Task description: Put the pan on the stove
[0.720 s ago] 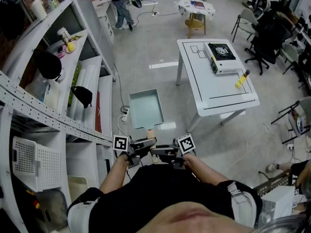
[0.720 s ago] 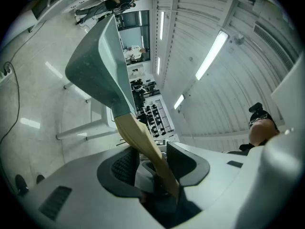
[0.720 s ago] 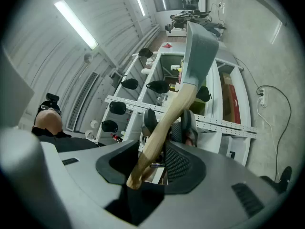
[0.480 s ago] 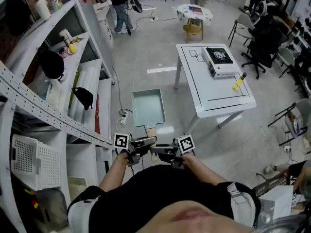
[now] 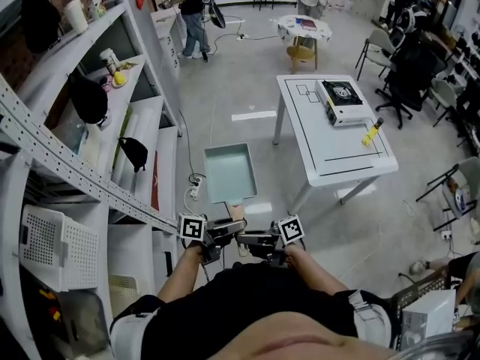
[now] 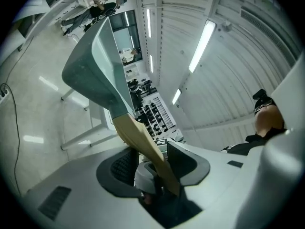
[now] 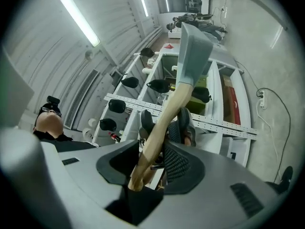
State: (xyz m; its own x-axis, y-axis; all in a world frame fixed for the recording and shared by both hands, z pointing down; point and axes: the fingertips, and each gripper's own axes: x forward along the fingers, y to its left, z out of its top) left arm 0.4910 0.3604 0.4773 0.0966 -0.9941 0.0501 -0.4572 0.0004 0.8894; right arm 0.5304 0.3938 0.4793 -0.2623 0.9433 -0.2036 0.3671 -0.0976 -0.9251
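Observation:
A square teal pan with a wooden handle hangs over the floor in front of me. My left gripper and right gripper are both shut on that handle, one from each side. In the left gripper view the handle runs between the jaws of the left gripper up to the pan. In the right gripper view the handle runs likewise through the right gripper to the pan. The stove sits on the white table, ahead to the right.
A yellow bottle lies on the table near the stove. White shelving with bags and small goods runs along my left. Office chairs stand at the right. A person and a small round table are at the far end.
Both grippers keep hold of the pan's handle. In the head view the grippers and pan sit slightly lower, and the shelving on the left looks closer.

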